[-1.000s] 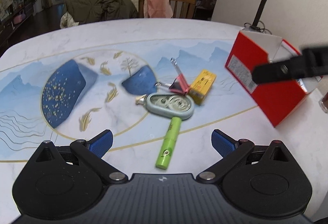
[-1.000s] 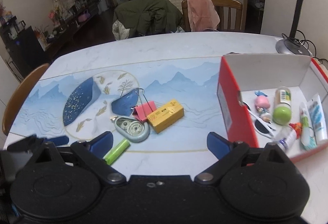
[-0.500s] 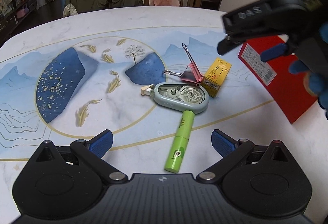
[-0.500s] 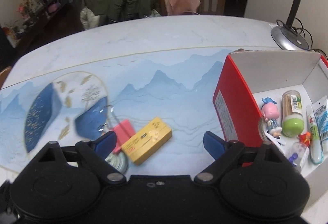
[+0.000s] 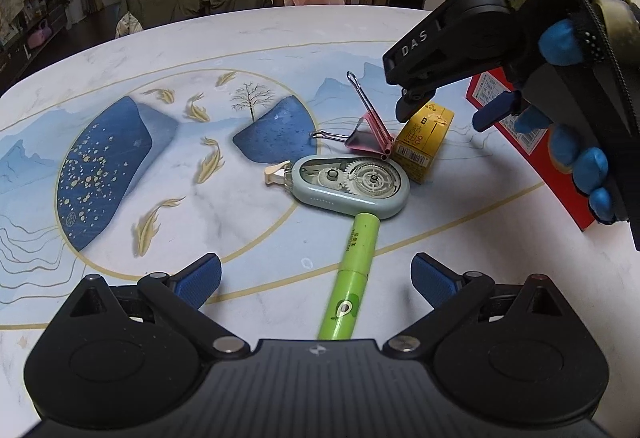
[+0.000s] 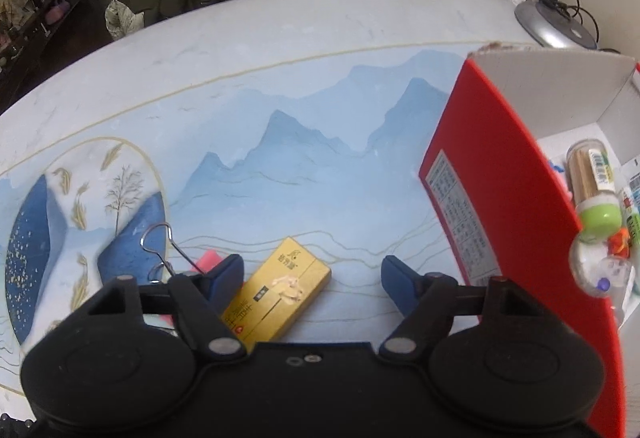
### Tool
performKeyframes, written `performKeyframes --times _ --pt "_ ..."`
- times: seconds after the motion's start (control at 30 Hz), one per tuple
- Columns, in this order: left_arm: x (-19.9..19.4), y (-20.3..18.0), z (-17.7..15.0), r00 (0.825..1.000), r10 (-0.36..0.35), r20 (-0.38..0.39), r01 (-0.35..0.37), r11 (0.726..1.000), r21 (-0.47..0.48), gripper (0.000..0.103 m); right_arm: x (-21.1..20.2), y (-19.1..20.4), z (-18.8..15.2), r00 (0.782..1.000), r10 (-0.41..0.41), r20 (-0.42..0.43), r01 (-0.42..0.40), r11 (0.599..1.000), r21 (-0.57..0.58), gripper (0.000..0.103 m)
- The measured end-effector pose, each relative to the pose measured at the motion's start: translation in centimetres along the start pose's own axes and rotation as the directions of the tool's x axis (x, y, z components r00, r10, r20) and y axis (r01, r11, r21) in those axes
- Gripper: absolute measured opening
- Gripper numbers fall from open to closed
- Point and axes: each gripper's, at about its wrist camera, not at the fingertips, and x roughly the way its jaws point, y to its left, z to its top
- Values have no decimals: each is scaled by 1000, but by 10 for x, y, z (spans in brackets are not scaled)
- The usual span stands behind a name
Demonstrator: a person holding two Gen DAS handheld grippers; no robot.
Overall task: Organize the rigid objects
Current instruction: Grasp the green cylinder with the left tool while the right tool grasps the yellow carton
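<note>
A yellow box lies on the table beside a pink binder clip, a grey-green correction tape dispenser and a green pen. My right gripper is open and low over the yellow box, its fingers on either side of the box's far end. It also shows in the left wrist view. My left gripper is open and empty, with the pen between its fingers.
A red box with white inside stands at the right and holds several small items, among them a toothpick jar. A lamp base sits behind it. Chairs with clothes stand beyond the table's far edge.
My right gripper has moved left and down from near the red box to over the yellow box. My left gripper has edged closer to the pen. Both stay open.
</note>
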Motion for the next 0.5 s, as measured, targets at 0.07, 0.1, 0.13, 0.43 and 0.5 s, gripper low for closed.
performKeyframes --times 0.07,0.1,0.13,0.43,0.5 --pt "1 -1 0 1000 0 -3 0 1000 9 98 2 1 -1 1000 7 -6 -7 1000 -4 72" --pt "1 -2 0 1000 5 -1 -5 1000 14 98 2 1 -2 1000 8 -10 -8 1000 -9 70" --pt "1 -4 0 1000 14 3 -15 1000 23 98 3 2 -4 1000 10 -18 -10 1000 -12 68" --pt "5 -10 -4 1000 19 -14 -18 998 65 68 -1 6 -24 999 16 -41 -19 998 -67 47" --pt "4 -12 -3 1000 15 -11 -14 997 75 59 -4 7 -28 999 20 -40 -23 997 -79 38"
